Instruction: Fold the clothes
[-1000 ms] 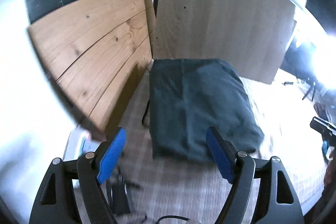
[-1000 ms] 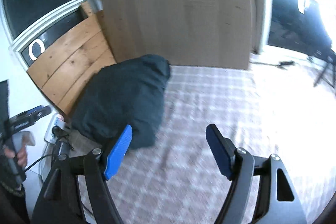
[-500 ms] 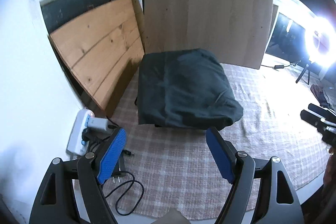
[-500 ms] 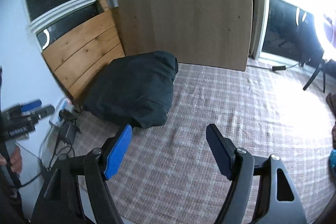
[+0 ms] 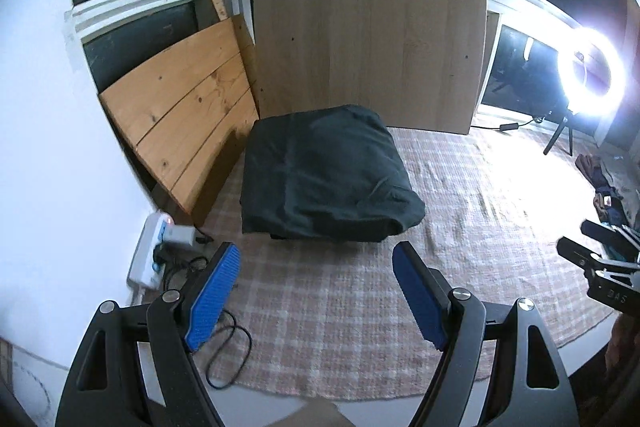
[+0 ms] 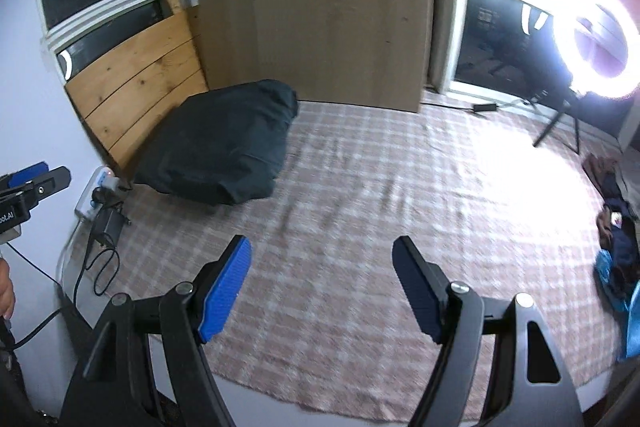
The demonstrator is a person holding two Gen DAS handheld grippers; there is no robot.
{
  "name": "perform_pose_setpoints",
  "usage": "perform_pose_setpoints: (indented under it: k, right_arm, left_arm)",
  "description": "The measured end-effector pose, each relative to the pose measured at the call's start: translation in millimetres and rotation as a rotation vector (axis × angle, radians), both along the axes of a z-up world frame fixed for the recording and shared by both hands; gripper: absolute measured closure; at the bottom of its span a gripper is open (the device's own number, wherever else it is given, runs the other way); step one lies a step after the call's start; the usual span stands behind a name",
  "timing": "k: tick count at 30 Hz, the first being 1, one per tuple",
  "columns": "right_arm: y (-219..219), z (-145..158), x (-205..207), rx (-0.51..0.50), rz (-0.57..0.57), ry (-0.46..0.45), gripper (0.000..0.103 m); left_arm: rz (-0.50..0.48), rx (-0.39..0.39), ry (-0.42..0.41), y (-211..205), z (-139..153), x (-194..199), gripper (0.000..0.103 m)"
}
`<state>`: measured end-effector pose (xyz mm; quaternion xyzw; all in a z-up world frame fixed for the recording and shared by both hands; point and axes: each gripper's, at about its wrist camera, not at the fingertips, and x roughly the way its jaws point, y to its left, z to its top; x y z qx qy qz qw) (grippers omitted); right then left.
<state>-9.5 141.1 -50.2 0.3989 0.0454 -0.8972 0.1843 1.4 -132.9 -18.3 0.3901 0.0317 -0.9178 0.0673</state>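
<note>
I've pulled both tongs back: left tongs [image 5: 316, 287] and right tongs [image 6: 322, 285] hang spread and empty over the pink checked rug [image 5: 340, 311]. Beyond them, the folded dark green garment [image 5: 324, 179] lies against the wooden boards [image 5: 188, 115], apparently finished.

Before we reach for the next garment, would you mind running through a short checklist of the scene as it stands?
1. Left gripper open and empty: ok.
2. Right gripper open and empty: ok.
3. Folded dark garment lying flat on the checked rug, in the corner by the wooden boards: ok.
4. Rug bare in front of both grippers for spreading the next piece: ok.
5. Pile of unfolded clothes in view at the rug's right edge: ok.
6. Loose cable clear of the rug: not ok, it lies over the near left edge.
</note>
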Motion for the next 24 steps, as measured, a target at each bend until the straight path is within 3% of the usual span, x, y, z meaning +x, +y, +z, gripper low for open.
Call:
perform_pose_setpoints:
  k: [13,24]
  right_arm:
    - [120.3,-0.3,35.6,-0.011,-0.053,-0.029,0.031]
    - [165.7,-7.5,60.4,-0.020,-0.030,-0.027,0.031]
  left_arm:
    - [0.022,-0.030,0.003,76.8,18.1,44.1,0.026]
    - [0.059,-0.035,0.028,120.7,19.6,85.9,0.026]
